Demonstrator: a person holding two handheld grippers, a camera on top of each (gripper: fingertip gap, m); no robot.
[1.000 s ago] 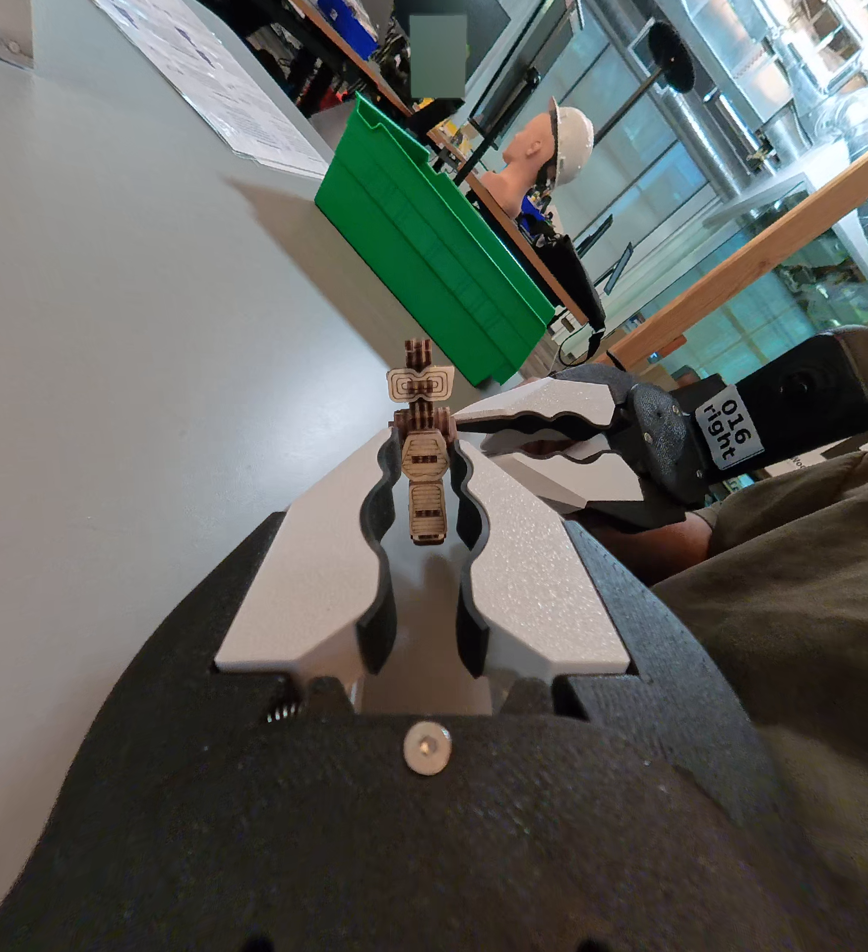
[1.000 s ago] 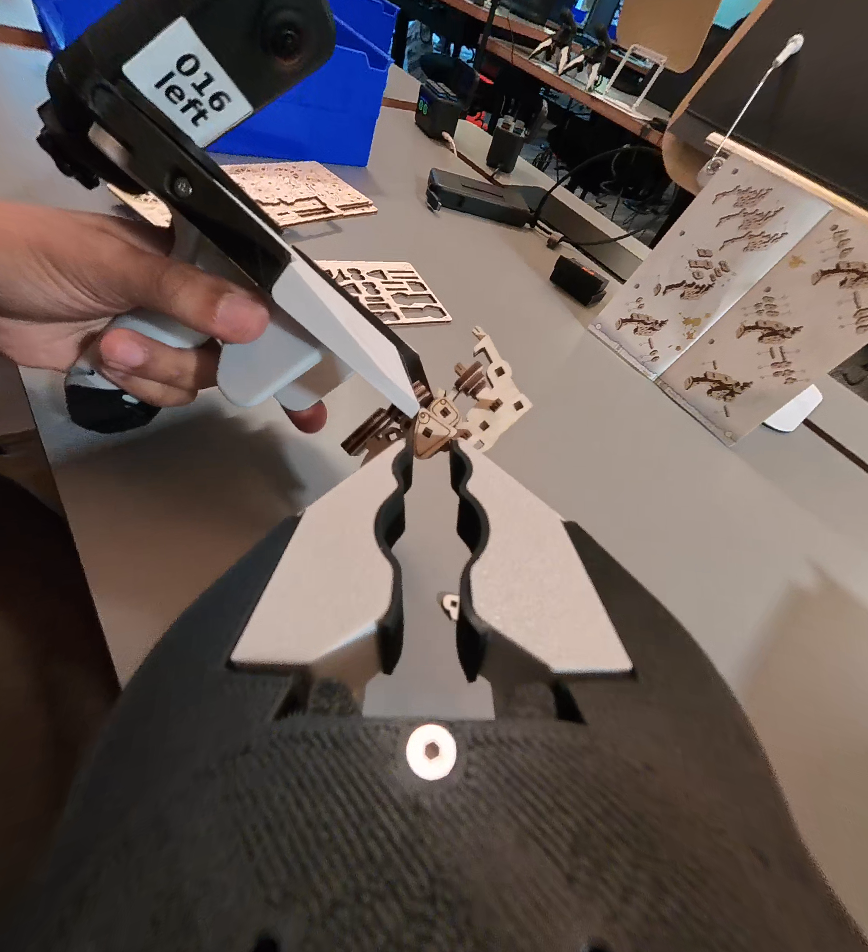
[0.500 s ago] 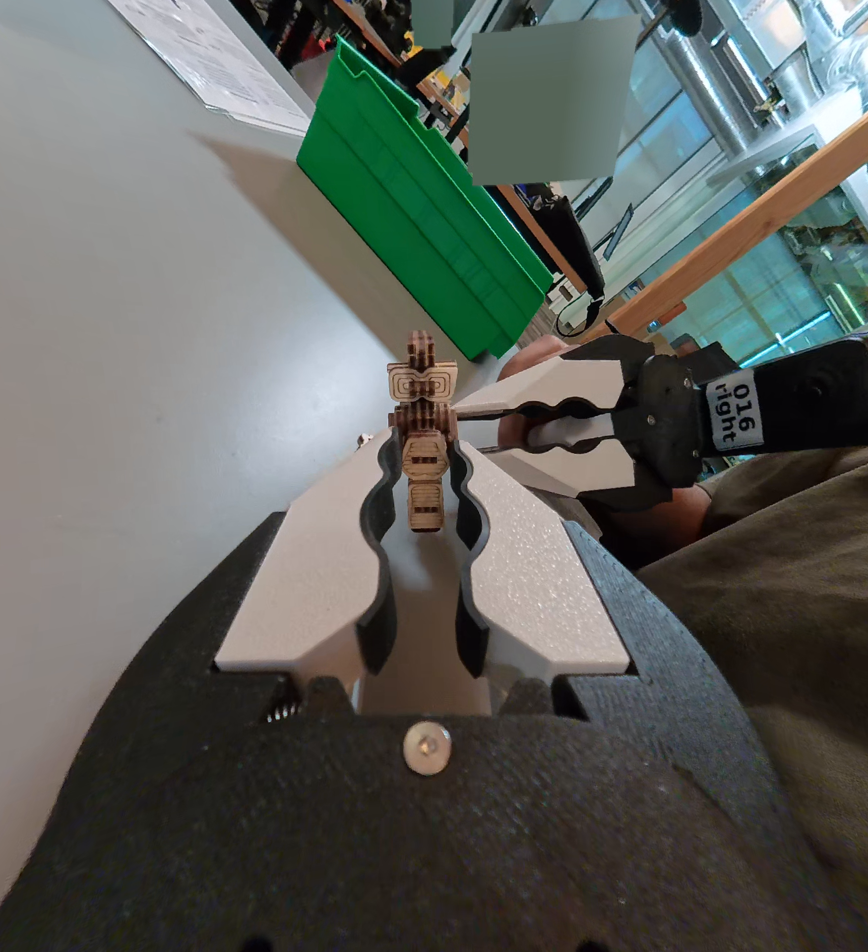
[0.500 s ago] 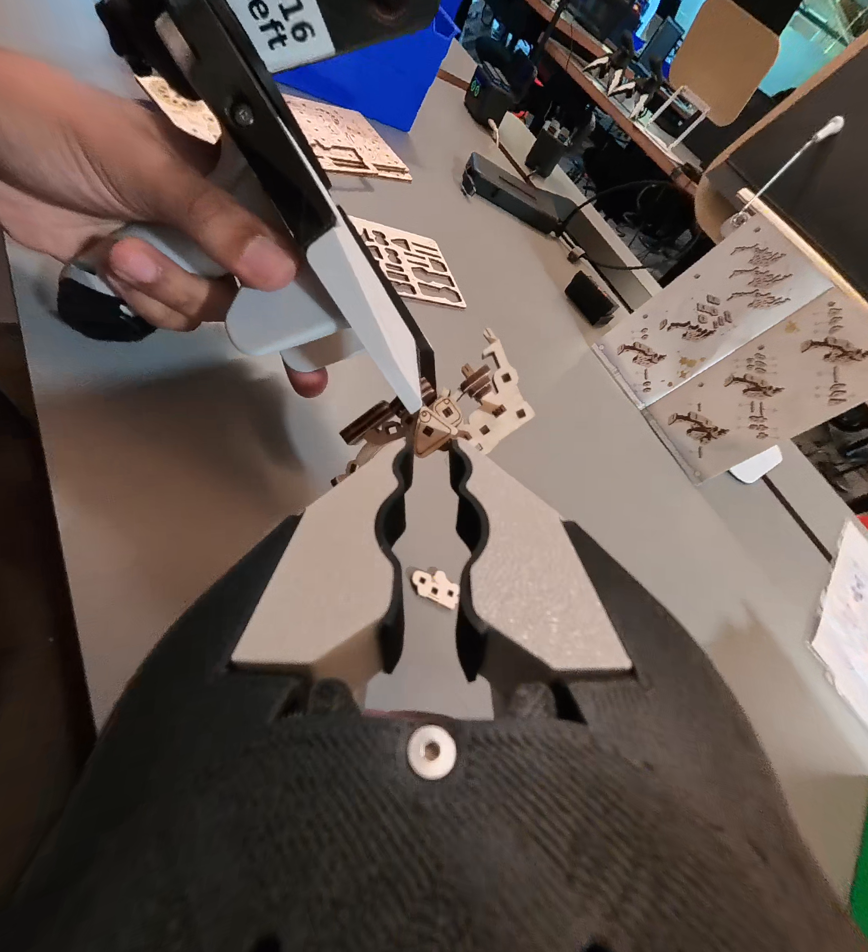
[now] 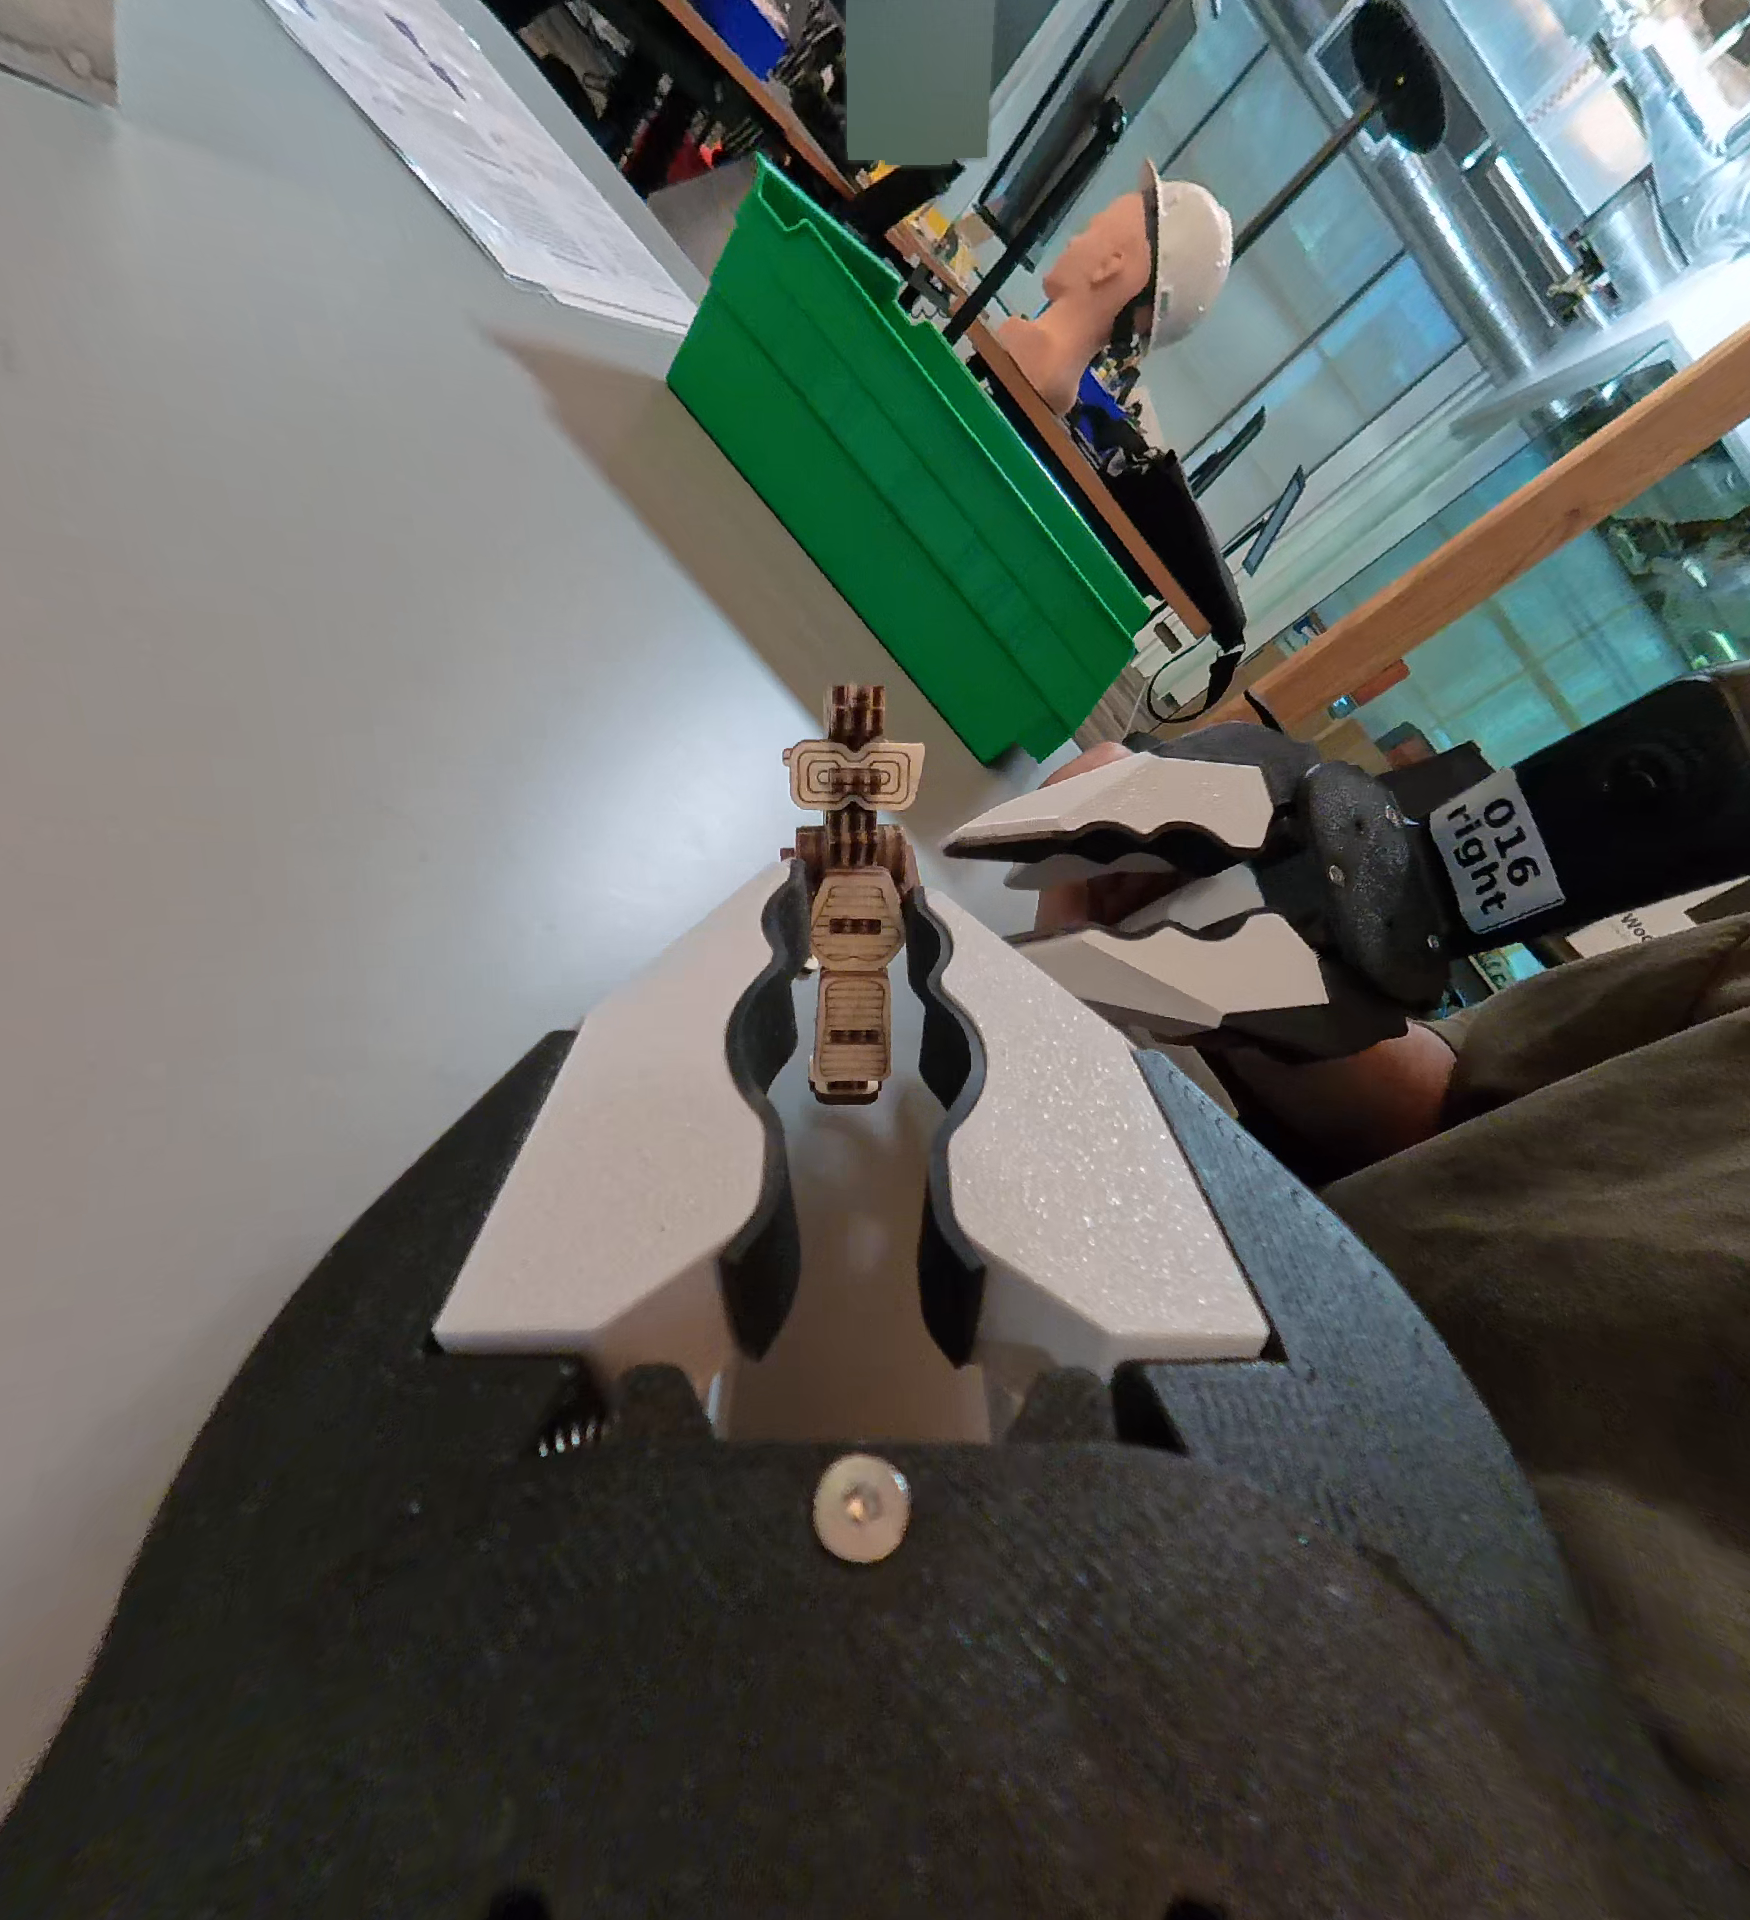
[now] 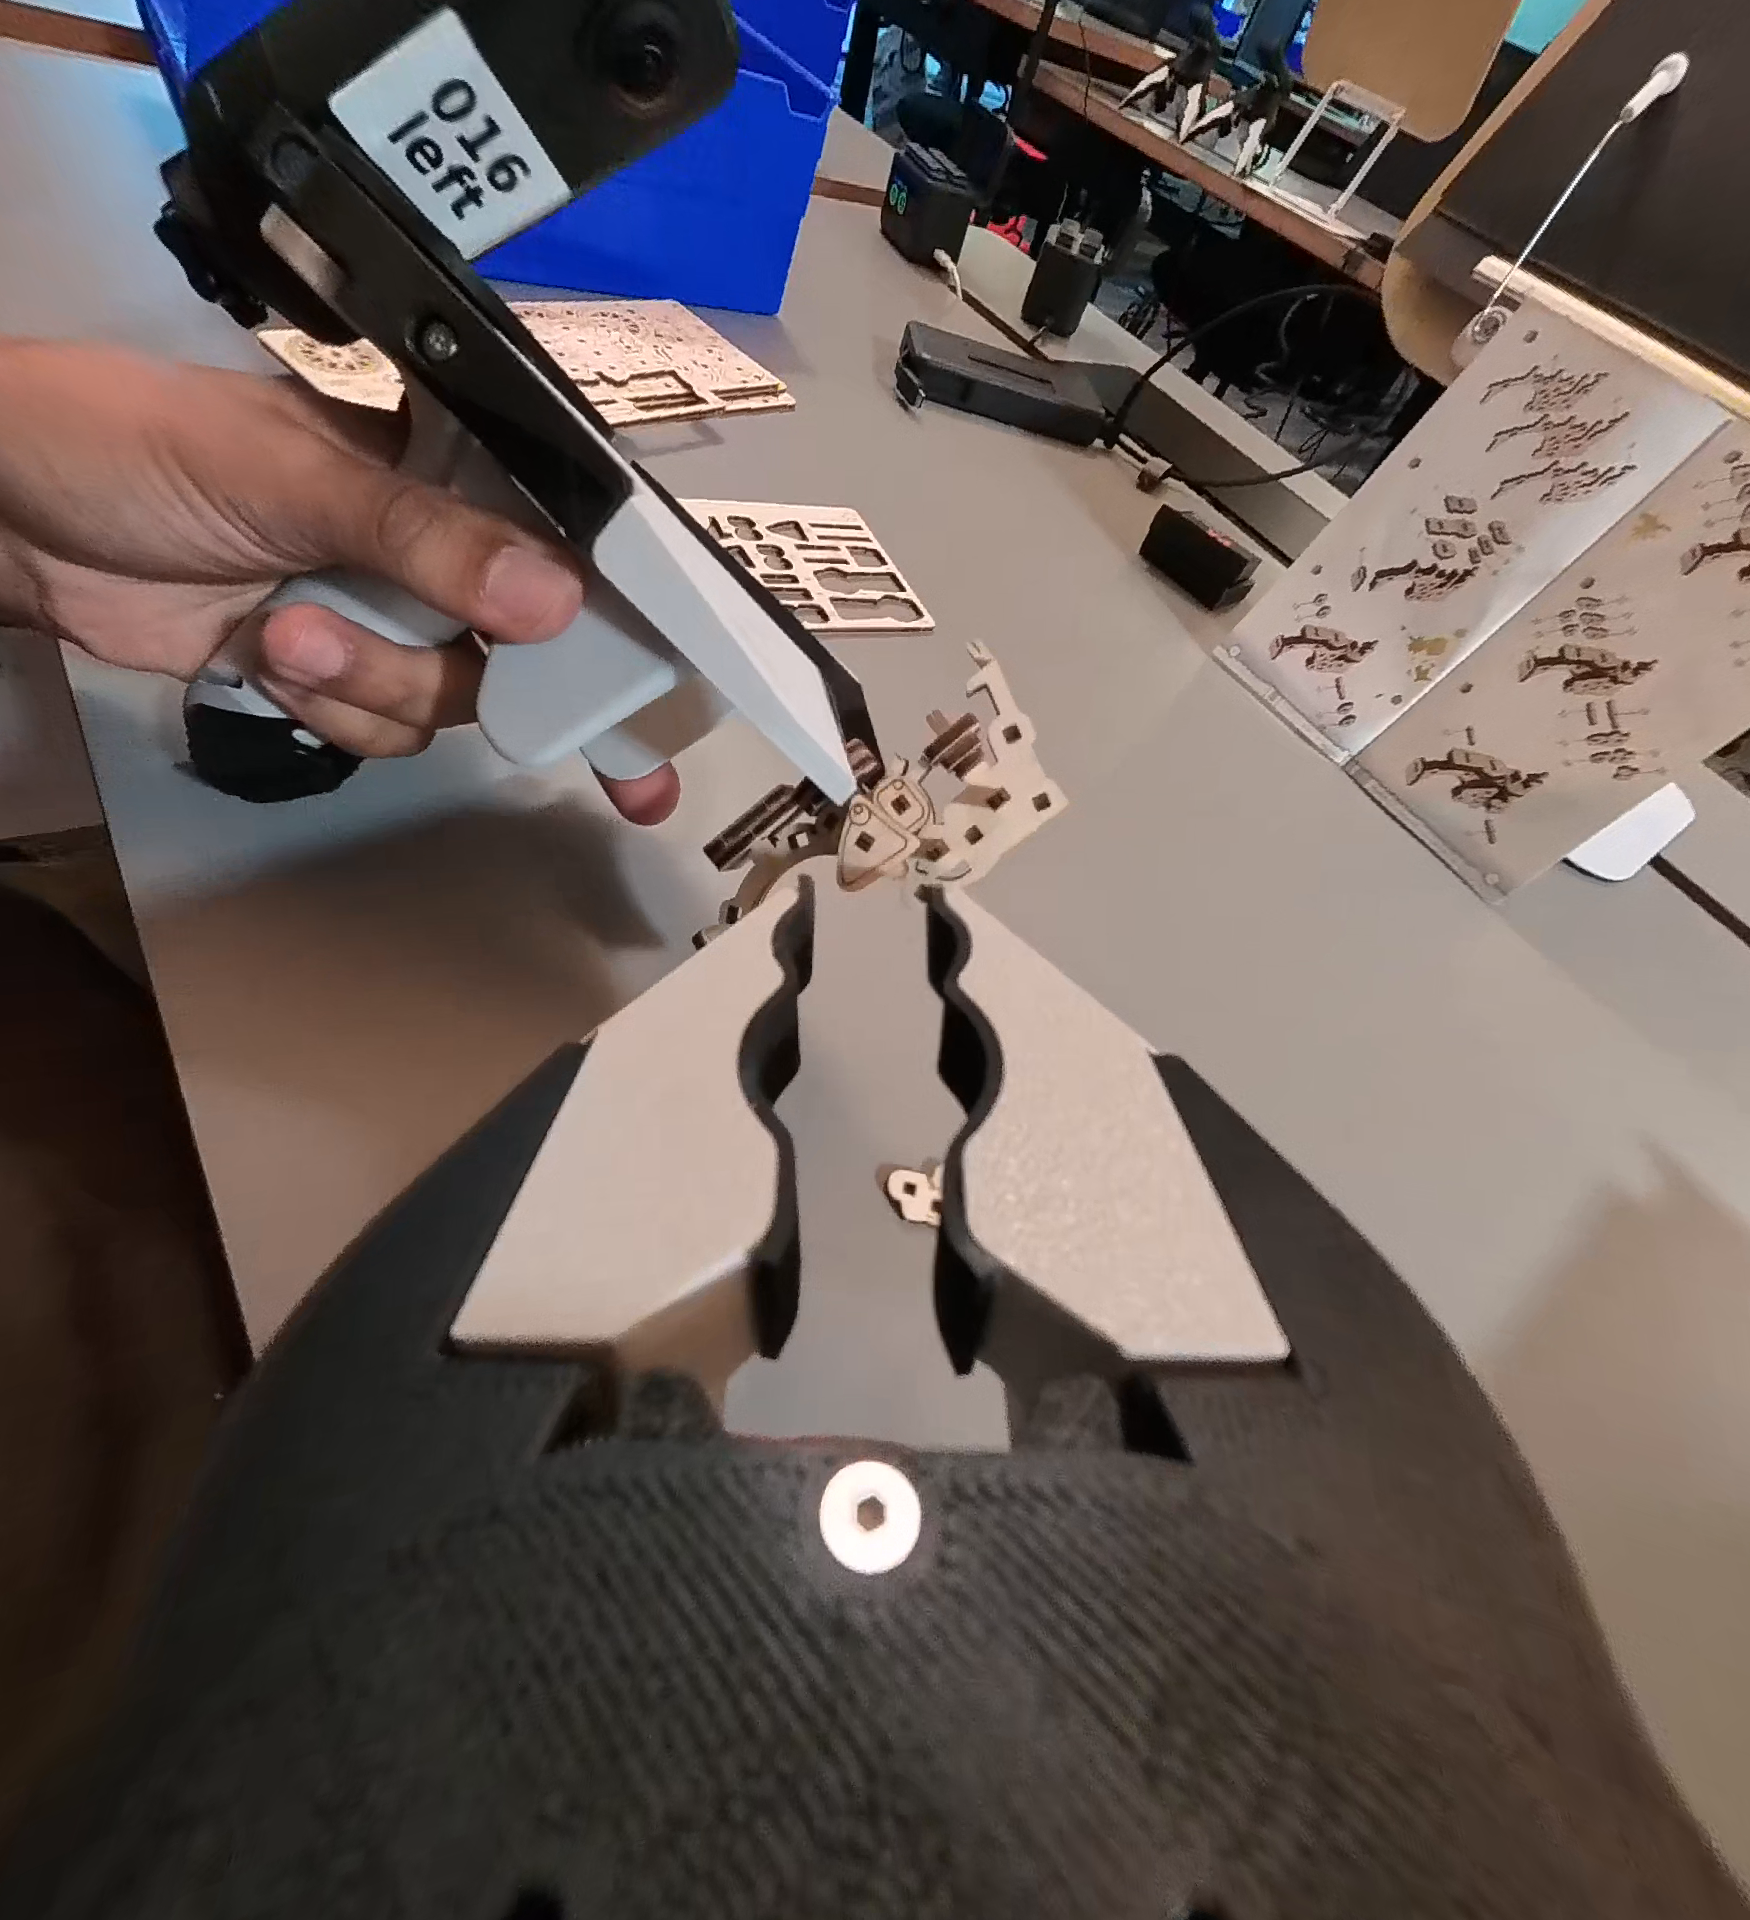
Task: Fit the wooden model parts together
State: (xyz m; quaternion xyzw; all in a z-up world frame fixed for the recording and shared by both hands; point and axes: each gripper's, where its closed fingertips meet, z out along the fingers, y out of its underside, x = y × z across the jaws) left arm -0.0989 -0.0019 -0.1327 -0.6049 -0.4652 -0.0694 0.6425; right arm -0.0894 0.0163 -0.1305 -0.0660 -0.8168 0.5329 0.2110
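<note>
The left gripper (image 5: 855,894) pinches the model (image 5: 853,940) at its tips. The right gripper (image 6: 863,909), parted and empty, sits just short of it. Next: fetch the loose part (image 6: 910,1193) lying below its fingers.

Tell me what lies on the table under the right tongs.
A small loose wooden piece lies on the grey table, seen through the open gap of the right tongs. One finger covers its right end, so its full shape is hidden.
</note>
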